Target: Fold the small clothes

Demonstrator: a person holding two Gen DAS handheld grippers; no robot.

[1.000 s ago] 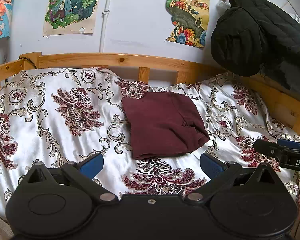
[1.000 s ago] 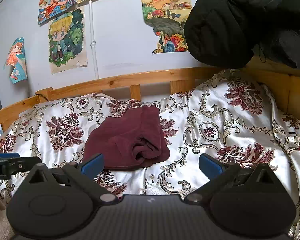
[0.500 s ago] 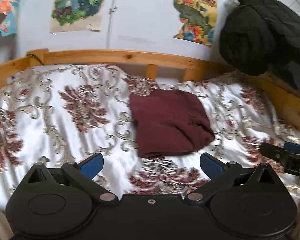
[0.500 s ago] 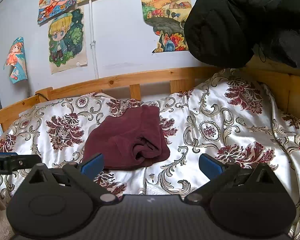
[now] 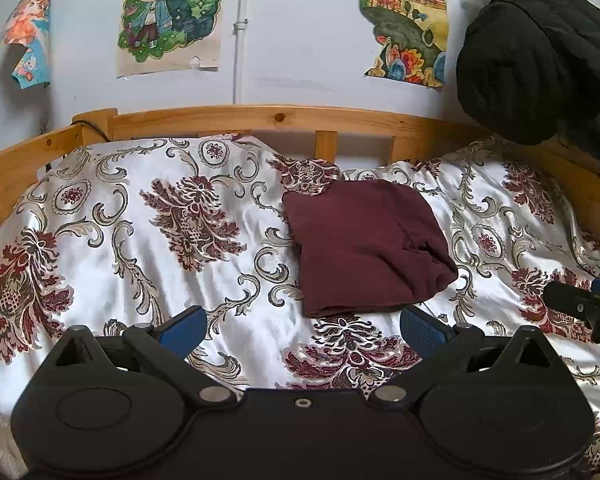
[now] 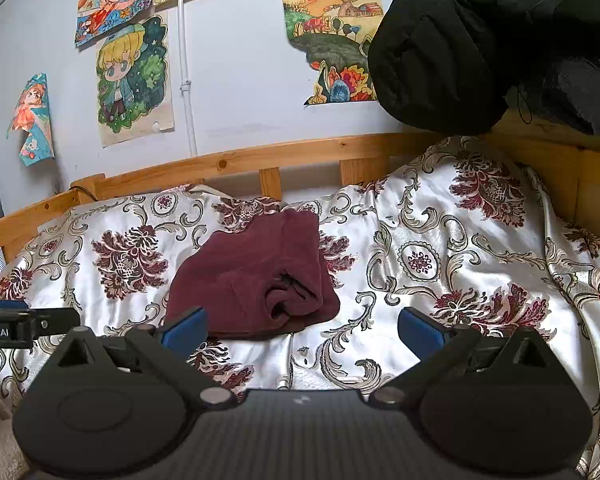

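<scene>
The maroon garment (image 5: pixel 368 246) lies on the patterned bedspread (image 5: pixel 140 240) as a compact, roughly square bundle near the wooden headboard (image 5: pixel 260 116), so the folding looks essentially done (one bunched edge shows at its right side in the right wrist view). The left gripper (image 5: pixel 302 326) and right gripper (image 6: pixel 300 326) are both spread wide, empty, short of the cloth

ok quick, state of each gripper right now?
Left gripper: open, holding nothing.
Right gripper: open, holding nothing; the folded maroon garment lies free on the bed.
</scene>
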